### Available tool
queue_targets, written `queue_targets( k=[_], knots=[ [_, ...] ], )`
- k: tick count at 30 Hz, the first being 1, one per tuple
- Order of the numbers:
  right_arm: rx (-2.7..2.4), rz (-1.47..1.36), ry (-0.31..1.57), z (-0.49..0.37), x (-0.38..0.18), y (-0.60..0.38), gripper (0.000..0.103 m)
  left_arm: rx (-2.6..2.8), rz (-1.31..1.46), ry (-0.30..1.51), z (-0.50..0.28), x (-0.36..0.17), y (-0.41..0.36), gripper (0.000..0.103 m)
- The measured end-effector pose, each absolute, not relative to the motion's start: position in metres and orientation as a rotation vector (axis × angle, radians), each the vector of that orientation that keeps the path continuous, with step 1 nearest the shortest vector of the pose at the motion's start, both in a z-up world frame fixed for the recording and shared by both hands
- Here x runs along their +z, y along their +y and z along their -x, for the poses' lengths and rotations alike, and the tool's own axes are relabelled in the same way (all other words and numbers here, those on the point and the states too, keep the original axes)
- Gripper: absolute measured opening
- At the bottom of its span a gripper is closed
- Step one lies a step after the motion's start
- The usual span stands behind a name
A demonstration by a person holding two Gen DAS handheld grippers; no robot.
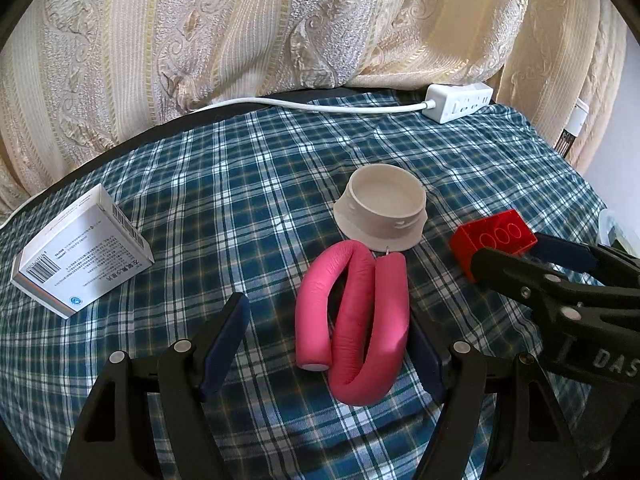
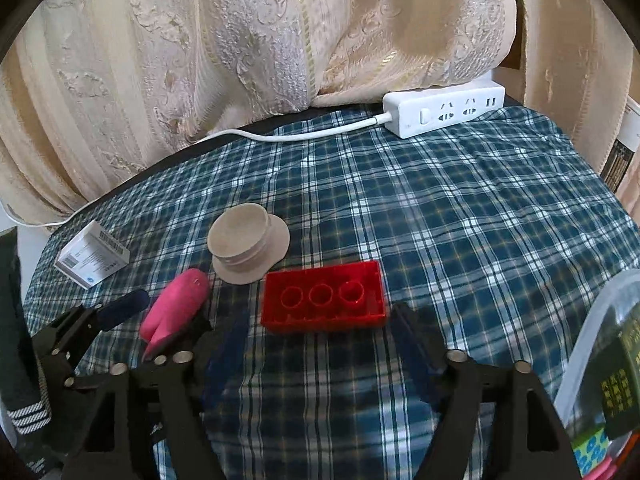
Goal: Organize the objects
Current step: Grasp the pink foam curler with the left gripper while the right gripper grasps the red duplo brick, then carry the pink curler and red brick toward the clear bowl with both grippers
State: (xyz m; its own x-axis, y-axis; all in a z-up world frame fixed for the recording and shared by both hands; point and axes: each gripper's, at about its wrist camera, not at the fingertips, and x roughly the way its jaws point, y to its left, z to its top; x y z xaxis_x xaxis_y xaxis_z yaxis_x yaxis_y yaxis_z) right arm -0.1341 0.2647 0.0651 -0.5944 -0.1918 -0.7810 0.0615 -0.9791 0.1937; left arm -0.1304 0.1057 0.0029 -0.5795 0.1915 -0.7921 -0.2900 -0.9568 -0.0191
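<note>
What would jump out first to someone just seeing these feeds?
The bent pink foam roller lies on the plaid cloth between the open fingers of the left tool. The red building block, hollow side up, sits just ahead of the open right tool. A beige cap stands behind them.

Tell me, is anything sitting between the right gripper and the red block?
Nothing visible does. The right gripper is open, and the red block lies just ahead of its fingertips on bare plaid cloth. The pink foam roller and beige lid sit off to the left.
</note>
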Motion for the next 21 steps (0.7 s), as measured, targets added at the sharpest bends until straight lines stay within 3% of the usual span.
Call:
queue_targets(
  k=[13, 17, 21],
  knots=[
    [-2.709, -1.358, -0.110, 0.146, 0.058, 0.258, 0.080, 2.568, 1.267, 0.163, 0.130, 0.002, 0.105, 0.077],
    [-2.727, -1.350, -0.064, 0.145, 0.058, 0.255, 0.068, 2.568, 1.267, 0.163, 0.130, 0.002, 0.105, 0.078],
    [-2.732, -1.344, -0.075, 0.143, 0.059, 0.256, 0.068, 2.568, 1.267, 0.163, 0.130, 0.002, 0.105, 0.078]
  ],
)
